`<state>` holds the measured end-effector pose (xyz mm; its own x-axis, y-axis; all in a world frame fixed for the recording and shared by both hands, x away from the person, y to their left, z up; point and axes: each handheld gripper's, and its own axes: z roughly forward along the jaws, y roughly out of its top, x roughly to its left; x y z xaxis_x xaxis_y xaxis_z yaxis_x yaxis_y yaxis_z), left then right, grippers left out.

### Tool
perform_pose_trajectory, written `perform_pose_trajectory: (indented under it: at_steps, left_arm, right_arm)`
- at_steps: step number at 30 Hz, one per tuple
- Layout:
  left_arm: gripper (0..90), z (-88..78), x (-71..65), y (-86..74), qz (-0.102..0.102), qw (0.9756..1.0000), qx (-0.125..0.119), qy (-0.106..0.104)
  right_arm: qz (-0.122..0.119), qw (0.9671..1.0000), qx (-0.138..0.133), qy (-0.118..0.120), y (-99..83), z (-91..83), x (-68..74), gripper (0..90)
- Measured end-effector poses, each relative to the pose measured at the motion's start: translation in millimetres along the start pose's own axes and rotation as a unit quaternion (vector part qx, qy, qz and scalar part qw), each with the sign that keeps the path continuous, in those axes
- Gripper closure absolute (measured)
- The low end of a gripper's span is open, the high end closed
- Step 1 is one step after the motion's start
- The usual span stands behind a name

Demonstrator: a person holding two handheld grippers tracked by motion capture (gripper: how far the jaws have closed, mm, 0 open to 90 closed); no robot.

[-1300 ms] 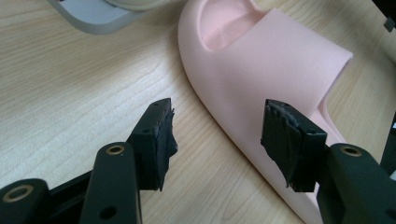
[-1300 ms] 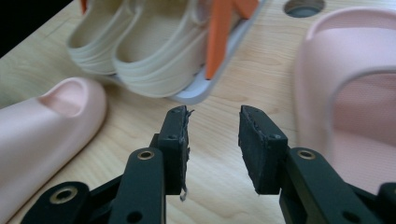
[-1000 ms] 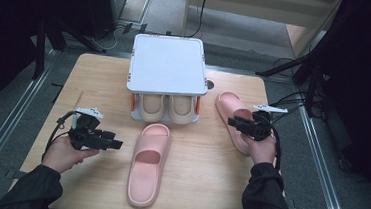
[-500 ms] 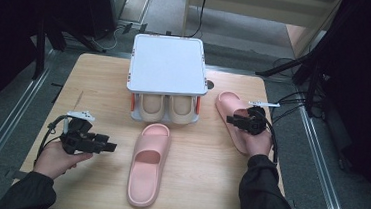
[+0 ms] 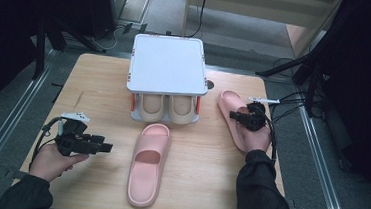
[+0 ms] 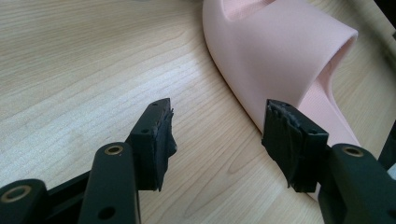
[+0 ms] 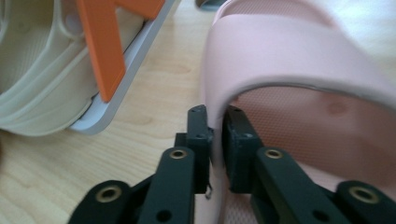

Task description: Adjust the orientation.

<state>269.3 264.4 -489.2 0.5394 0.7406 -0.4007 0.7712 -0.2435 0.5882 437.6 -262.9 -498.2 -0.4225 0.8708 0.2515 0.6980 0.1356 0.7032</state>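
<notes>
One pink slipper point(image 5: 148, 164) lies mid-table, toe toward the rack. A second pink slipper point(image 5: 229, 108) lies to the right of the rack. My right gripper point(image 5: 235, 116) sits over that slipper; its jaws have just been closing. In the right gripper view the right gripper point(image 7: 217, 135) pinches the inner edge of the pink slipper's point(image 7: 299, 51) strap. My left gripper point(image 5: 105, 148) is held left of the middle slipper. The left gripper point(image 6: 217, 135) stands open, nothing between the pads, with the pink slipper point(image 6: 280, 51) just beyond its right jaw.
A white-topped rack point(image 5: 166, 65) on orange posts point(image 7: 105, 46) stands at the back centre, with a pair of beige slippers point(image 5: 165, 108) tucked under it. Cables trail off the table's right edge. Bare wood lies at the left and front.
The right gripper's jaws have closed onto the right slipper's strap edge after a small shift toward it. The left hand has barely moved.
</notes>
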Motion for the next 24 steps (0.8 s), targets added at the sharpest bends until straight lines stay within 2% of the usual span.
perform_pose_trajectory:
  at_steps: [2, 5, 8, 11, 18, 24]
  left_arm:
    - [42.9, 0.8, -0.3, 0.5, 0.001, 1.0000, 0.002, -0.002]
    - [43.1, 2.1, -0.2, 2.3, 0.004, 1.0000, 0.002, -0.003]
    - [42.4, 4.0, -1.5, 5.0, 0.011, 0.9999, -0.002, -0.006]
    - [42.9, 6.7, -3.5, 7.7, 0.018, 0.9998, 0.000, -0.008]
    - [52.4, 12.6, -9.8, 14.3, 0.043, 0.9990, -0.001, -0.016]
    - [52.0, 19.6, -12.1, 21.7, 0.052, 0.9984, 0.002, -0.024]
  right_arm:
    - [-0.007, 0.9999, -0.011, -0.011, 2.8, -6.6, 0.6, 85.6]
    - [0.014, 0.9996, -0.023, -0.001, 4.8, -14.8, -1.5, 85.6]
    - [0.006, 0.9996, -0.029, -0.006, 5.8, -23.3, 2.4, 85.6]
    - [-0.002, 0.9996, -0.027, -0.002, 5.2, -32.0, 11.9, 85.6]
    - [-0.022, 0.9995, -0.020, 0.009, -7.8, -49.8, 33.6, 85.6]
    - [-0.033, 0.9990, -0.021, 0.021, -17.0, -58.6, 48.4, 85.6]
